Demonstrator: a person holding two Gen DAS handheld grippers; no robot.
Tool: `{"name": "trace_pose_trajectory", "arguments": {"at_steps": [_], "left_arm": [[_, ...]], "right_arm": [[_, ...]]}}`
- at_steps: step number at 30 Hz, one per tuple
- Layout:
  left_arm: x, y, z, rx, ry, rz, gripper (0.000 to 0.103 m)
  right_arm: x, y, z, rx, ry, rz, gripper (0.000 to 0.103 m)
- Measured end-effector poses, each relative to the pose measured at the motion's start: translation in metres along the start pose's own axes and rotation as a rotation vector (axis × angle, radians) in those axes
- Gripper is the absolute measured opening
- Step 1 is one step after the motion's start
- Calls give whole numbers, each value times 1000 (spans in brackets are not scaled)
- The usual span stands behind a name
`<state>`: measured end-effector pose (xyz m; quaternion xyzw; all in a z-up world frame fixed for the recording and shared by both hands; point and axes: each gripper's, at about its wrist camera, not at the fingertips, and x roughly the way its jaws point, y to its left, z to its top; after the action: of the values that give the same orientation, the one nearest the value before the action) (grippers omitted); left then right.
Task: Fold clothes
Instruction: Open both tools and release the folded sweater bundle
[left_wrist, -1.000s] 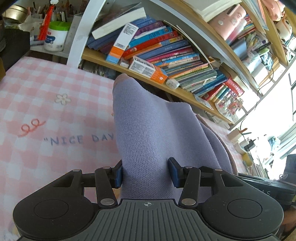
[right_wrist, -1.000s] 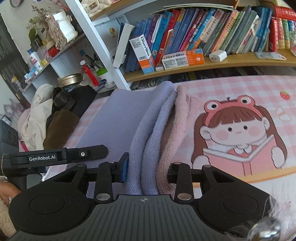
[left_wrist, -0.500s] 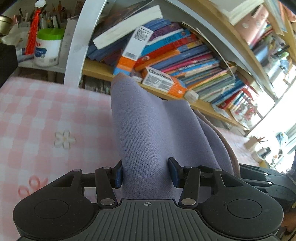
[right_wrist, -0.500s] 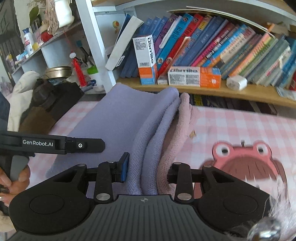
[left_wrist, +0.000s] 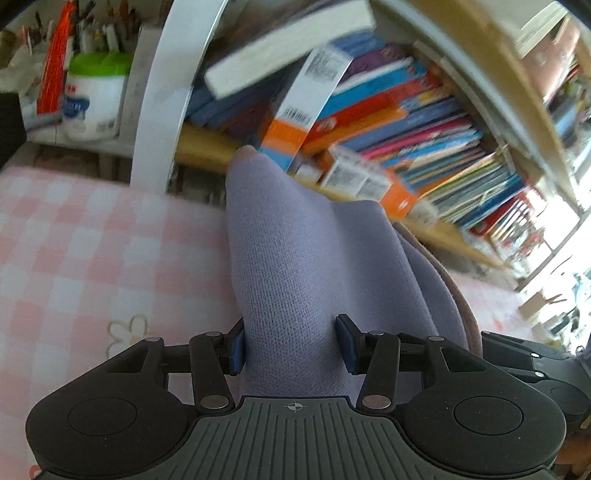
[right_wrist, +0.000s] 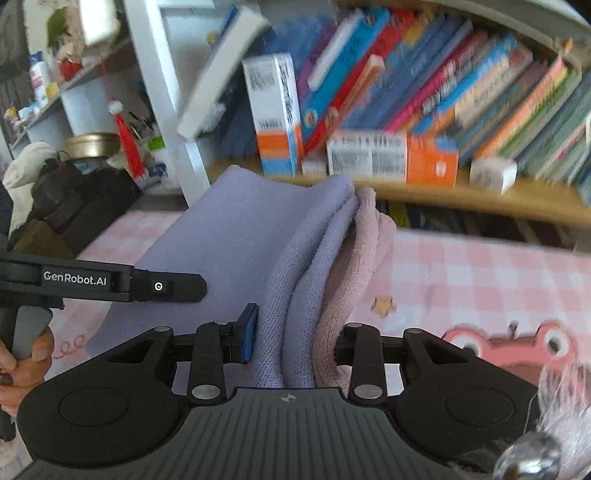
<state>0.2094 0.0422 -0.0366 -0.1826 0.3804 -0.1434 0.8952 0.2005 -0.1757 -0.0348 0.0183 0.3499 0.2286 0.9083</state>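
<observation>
A folded lilac knit garment (left_wrist: 314, 266) with a pink inner layer is held up over the pink checked cloth (left_wrist: 92, 251). My left gripper (left_wrist: 293, 345) is shut on its near edge. In the right wrist view the same garment (right_wrist: 258, 236) shows its stacked lilac and pink folds (right_wrist: 365, 236). My right gripper (right_wrist: 293, 341) is shut on those folds. The left gripper's black body (right_wrist: 110, 282) shows at the left of that view, in a hand.
A wooden bookshelf (right_wrist: 424, 192) full of books and boxes stands just beyond the garment. A white upright post (left_wrist: 166, 96) and a side shelf with jars lie to the left. The checked cloth (right_wrist: 480, 273) has a cartoon frog-hat print at the right.
Both grippers have carried the garment forward toward the bookshelf. The shelf and boxes look larger and closer, and the view is motion-blurred. Both grips are unchanged.
</observation>
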Motion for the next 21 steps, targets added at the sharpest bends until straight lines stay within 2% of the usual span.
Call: {"name": "trace_pose_trajectory", "arguments": {"at_steps": [4, 7, 9, 10, 12, 13, 15, 18, 21], "left_arm": [[1, 5, -1, -13, -2, -12, 52], [-1, 2, -1, 1, -8, 16, 56], [-4, -1, -2, 12, -13, 40, 61], [-6, -4, -2, 23, -18, 62, 67], [-15, -11, -4, 64, -38, 114, 73], [-21, -15, -6, 87, -55, 127, 75], [-35, -23, -11, 122, -88, 149, 80], [-54, -34, -19, 162, -123, 166, 88], [-70, -42, -29, 183, -139, 195, 88]], "right_arm": [[2, -12, -4, 70, -13, 37, 35], [2, -13, -4, 93, -9, 30, 40], [0, -10, -4, 97, -5, 19, 48], [-2, -9, -3, 94, -6, 7, 52], [-9, -7, -2, 87, -18, -14, 66], [-14, -6, -2, 93, -31, -19, 68], [-26, -5, -2, 108, -59, -40, 82], [-46, 2, -5, 96, -95, -82, 88], [-65, 13, -9, 59, -124, -130, 93]]}}
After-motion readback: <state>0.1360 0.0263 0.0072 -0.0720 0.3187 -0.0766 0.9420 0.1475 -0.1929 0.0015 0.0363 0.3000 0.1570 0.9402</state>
